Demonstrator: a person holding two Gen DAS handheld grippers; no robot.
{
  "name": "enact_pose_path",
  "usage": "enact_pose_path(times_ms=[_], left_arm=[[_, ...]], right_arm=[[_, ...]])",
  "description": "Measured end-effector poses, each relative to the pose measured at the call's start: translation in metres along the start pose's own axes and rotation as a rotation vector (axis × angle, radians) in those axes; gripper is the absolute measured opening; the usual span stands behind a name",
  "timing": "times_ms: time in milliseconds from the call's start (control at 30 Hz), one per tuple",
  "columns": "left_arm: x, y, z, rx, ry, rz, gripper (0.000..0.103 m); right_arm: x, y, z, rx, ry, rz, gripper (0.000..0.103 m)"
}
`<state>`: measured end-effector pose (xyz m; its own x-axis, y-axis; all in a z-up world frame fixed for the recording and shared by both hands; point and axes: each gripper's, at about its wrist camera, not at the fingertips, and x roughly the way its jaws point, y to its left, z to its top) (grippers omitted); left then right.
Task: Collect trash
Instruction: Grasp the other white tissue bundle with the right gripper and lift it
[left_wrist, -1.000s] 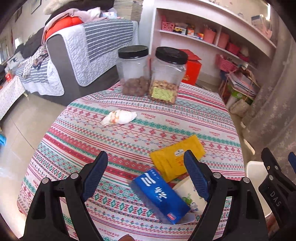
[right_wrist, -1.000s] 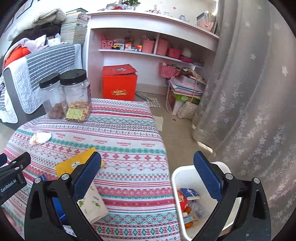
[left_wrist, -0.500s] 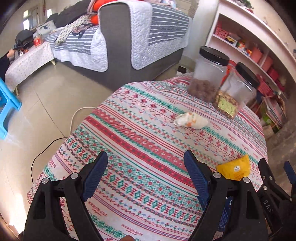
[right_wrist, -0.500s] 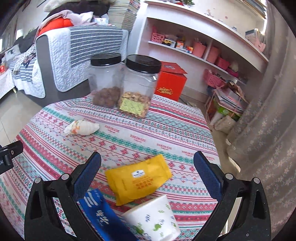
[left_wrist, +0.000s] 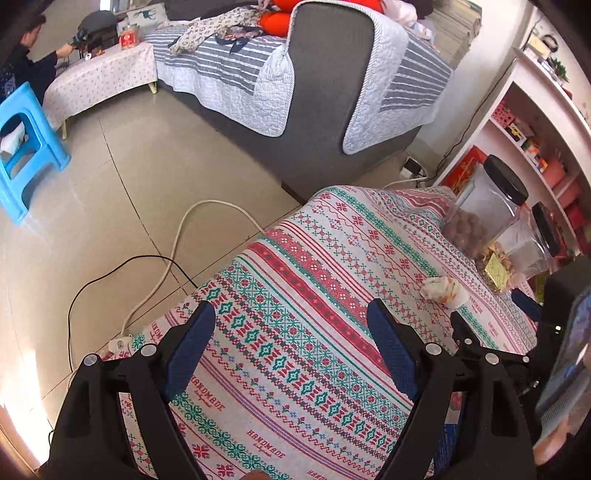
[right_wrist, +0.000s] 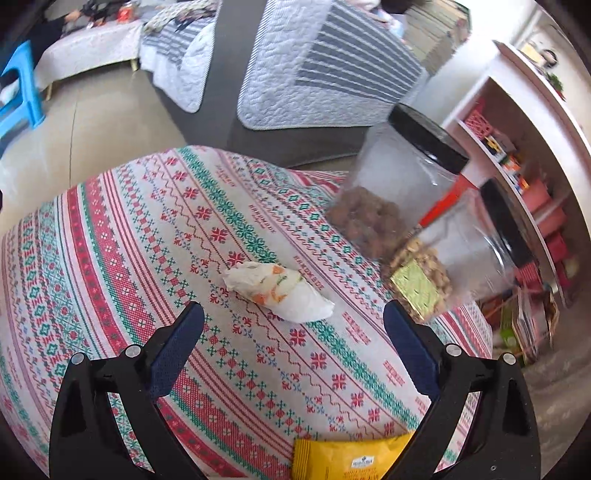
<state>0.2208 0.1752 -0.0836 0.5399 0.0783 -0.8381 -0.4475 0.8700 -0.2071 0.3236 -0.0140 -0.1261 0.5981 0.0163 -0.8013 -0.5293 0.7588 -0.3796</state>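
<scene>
A crumpled white wrapper (right_wrist: 277, 291) with orange and green print lies on the patterned tablecloth (right_wrist: 122, 236). It sits just beyond the tips of my right gripper (right_wrist: 293, 349), which is open and empty. A yellow packet (right_wrist: 351, 458) lies under that gripper at the bottom edge of the view. My left gripper (left_wrist: 291, 350) is open over bare cloth near the table's left edge, with nothing between its fingers. The left wrist view shows the same wrapper (left_wrist: 441, 290) off to the right, with part of the right gripper's black frame (left_wrist: 465, 336) below it.
Two clear jars with black lids (right_wrist: 399, 192) (right_wrist: 461, 258) stand close behind the wrapper. A grey sofa (left_wrist: 325, 110) with a striped cover, a blue stool (left_wrist: 26, 147) and cables on the floor (left_wrist: 162, 258) lie past the table. Shelves (right_wrist: 517, 147) are at the right. A person (left_wrist: 22, 55) sits far off.
Both grippers have swung left across the table. The right one went from above the white bin to the crumpled wrapper. The left one moved off the packets to the table's left edge.
</scene>
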Motion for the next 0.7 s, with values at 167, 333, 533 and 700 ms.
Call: enact_pose_path(times_ms=[167,333,533,700], left_arm=[[0.001,0.005,0.007,-0.014,0.001,-0.005,0.082],[0.004,0.003,0.005,-0.002,0.016,-0.004,0.082],[0.008,-0.001,0.003,0.011,0.031,0.003,0.082],[0.009,-0.002,0.002,0.014,0.031,0.007,0.082]], right_arm=[[0.029,0.009,0.011,-0.089,0.064,0.085,0.093],[0.047,0.014,0.012,-0.121,0.105,0.13,0.084],[0.049,-0.007,0.013,0.003,0.109,0.17,0.057],[0.04,-0.023,0.0,0.1,0.092,0.201,0.05]])
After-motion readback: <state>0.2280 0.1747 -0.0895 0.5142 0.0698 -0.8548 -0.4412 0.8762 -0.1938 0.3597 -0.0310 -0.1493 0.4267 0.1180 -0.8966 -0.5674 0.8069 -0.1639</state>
